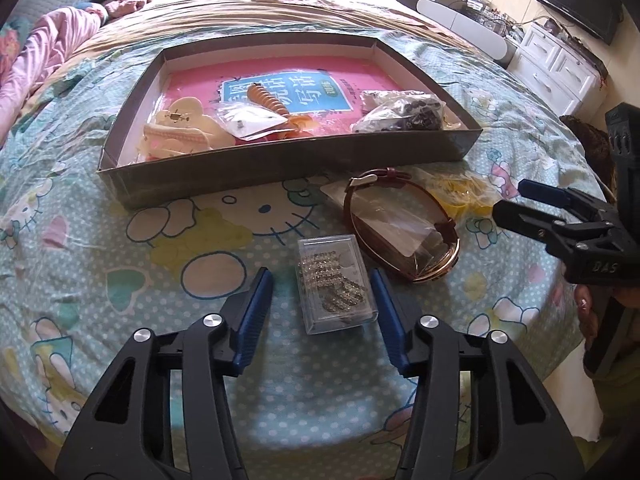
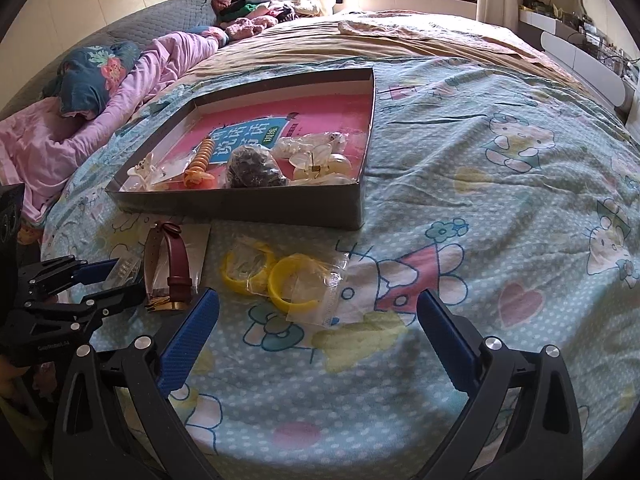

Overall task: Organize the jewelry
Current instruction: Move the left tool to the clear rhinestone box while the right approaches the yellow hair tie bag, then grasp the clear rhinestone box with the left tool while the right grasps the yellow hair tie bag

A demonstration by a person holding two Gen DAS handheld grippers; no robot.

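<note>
Two grippers are in our hands above a bed covered with a cartoon-print sheet. Our left gripper has its blue fingers spread wide on either side of a small clear box of sparkly chains; the fingers flank the box without touching it, and the box lies flat on the sheet. From the right wrist view, the left gripper sits at the far left edge with the clear box between its tips.

Our right gripper is also wide open and holds nothing, hovering over bare sheet. Just beyond it lies a clear bag with two yellow bangles. In the left wrist view the right gripper comes in from the right, near those yellow bangles.

Just right of the clear box lies a watch with a dark red strap and a gold-toned case, resting on a clear plastic sleeve. In the right view the watch is to the left of the bangles.

Farther away sits a shallow grey tray with a pink book as its floor. Inside it are cream hair clips at the left, an orange spiral piece in the middle, and a bag of dark beads at the right. A pink blanket lies bunched at the far left of the bed.
</note>
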